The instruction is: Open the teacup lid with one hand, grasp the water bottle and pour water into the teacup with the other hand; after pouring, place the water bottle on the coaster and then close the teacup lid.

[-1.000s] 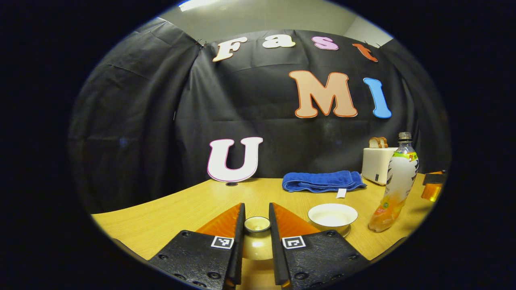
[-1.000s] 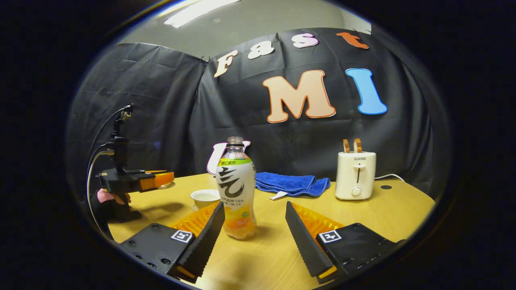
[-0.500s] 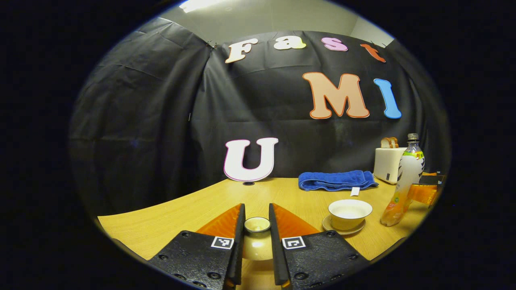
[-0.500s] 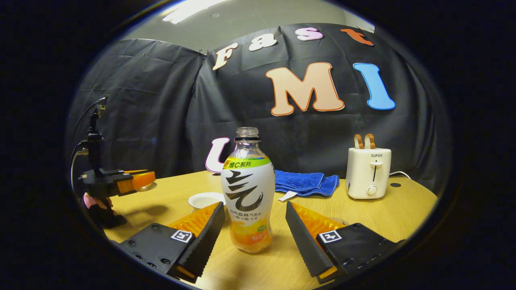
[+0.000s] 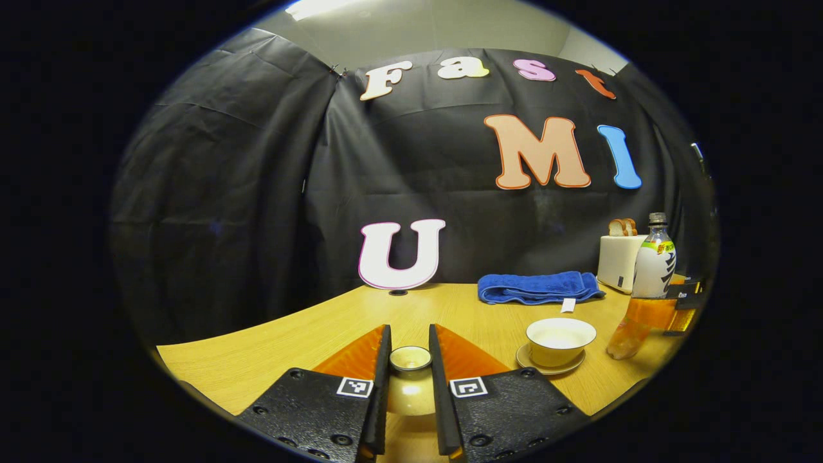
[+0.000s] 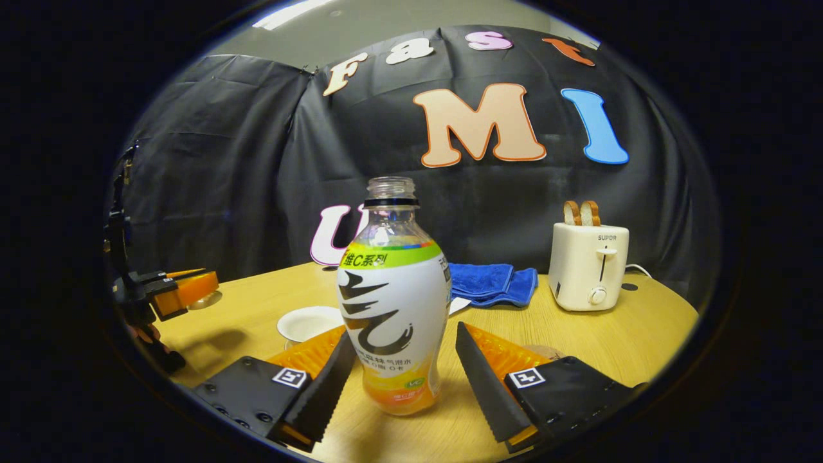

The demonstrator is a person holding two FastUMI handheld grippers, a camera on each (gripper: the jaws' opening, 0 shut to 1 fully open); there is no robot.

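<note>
Left gripper (image 5: 409,360) clamping teacup lid (image 5: 410,357), right gripper (image 6: 405,357) astride water bottle (image 6: 392,302)

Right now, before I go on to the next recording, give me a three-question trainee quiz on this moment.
1. True or false: the right tongs are shut on the water bottle.
2. What do the left tongs hold? A. the teacup lid B. the blue towel C. the toaster
3. Fill in: the teacup stands open on a ____.

Key
1. False: the bottle stands on the table between the open fingers, and a gap shows on the right side.
2. A: both fingers press on the lid.
3. saucer.
</note>
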